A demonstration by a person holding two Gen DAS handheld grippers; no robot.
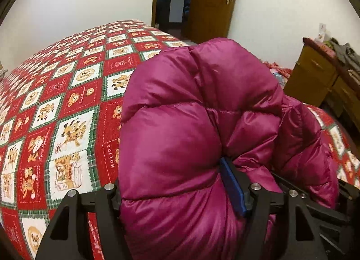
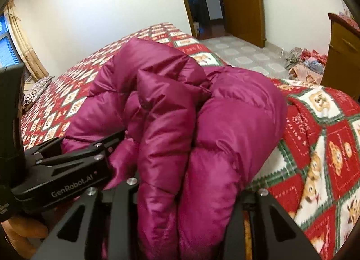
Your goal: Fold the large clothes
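The magenta down jacket (image 1: 202, 125) fills the centre and lower right of the left wrist view, bunched up over the red patchwork bedspread (image 1: 56, 102). The left gripper (image 1: 180, 192) stands fairly wide, a thick puffy fold wedged between its jaws, blue pad (image 1: 231, 188) pressed into the fabric. In the right wrist view the right gripper (image 2: 191, 194) sits narrower, apparently clamped on two bunched folds at lower centre; its fingertips are buried.
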